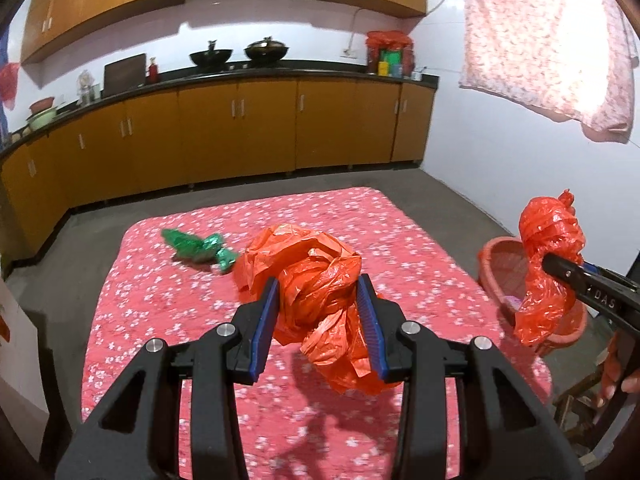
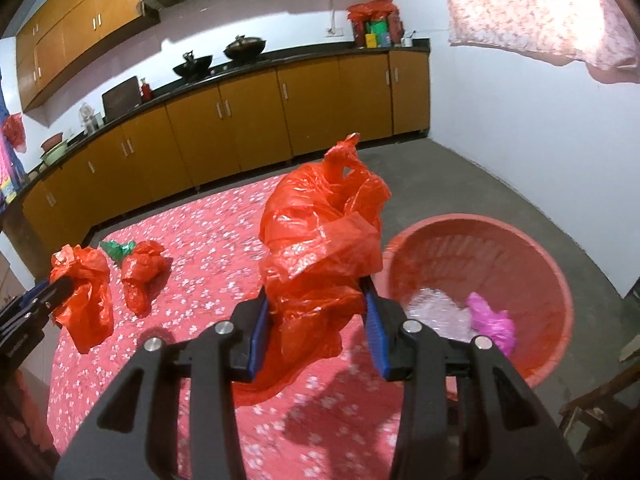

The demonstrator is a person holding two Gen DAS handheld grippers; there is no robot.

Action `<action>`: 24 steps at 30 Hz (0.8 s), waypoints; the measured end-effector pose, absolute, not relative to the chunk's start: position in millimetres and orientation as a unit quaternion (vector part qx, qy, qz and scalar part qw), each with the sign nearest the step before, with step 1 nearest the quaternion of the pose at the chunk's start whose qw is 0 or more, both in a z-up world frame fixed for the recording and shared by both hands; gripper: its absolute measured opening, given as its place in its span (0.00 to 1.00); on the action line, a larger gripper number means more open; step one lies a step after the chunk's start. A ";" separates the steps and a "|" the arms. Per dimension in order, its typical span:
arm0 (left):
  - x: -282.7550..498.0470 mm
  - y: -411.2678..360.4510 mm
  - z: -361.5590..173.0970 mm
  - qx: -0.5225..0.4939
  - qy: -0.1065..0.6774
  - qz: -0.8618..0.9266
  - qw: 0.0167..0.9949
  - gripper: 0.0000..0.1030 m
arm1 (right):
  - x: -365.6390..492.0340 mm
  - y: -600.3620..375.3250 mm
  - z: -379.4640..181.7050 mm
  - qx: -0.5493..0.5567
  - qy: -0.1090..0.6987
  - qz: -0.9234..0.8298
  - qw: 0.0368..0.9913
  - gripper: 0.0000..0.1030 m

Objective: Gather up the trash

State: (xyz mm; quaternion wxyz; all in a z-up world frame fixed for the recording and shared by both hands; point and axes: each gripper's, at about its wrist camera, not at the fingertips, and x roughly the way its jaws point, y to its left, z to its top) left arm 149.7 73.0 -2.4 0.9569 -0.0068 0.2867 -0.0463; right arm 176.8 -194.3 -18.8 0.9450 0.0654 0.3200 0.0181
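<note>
My left gripper is shut on a crumpled orange plastic bag and holds it above the pink flowered tablecloth. My right gripper is shut on another orange plastic bag, held above the table's right edge beside the red basket. The right gripper and its bag also show in the left wrist view, in front of the basket. A third orange bag and a green wrapper lie on the table. The basket holds clear plastic and a magenta bag.
Orange kitchen cabinets with a black counter line the far wall, with woks on top. A pink cloth hangs at the upper right. A wooden stool stands at the lower right, beside the basket.
</note>
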 end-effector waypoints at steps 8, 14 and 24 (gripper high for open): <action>146.1 34.0 6.2 0.010 0.280 -0.082 0.956 0.39 | 154.0 -231.9 -5.8 0.078 0.300 -0.009 0.951 0.40; 146.6 5.7 10.6 0.021 0.274 -0.111 0.955 0.32 | 143.3 -257.8 -8.3 0.087 0.299 -0.029 0.950 0.40; 162.1 19.3 -34.2 -0.011 0.333 -0.111 0.936 0.21 | 135.1 -265.8 -31.7 0.087 0.313 -0.045 0.945 0.40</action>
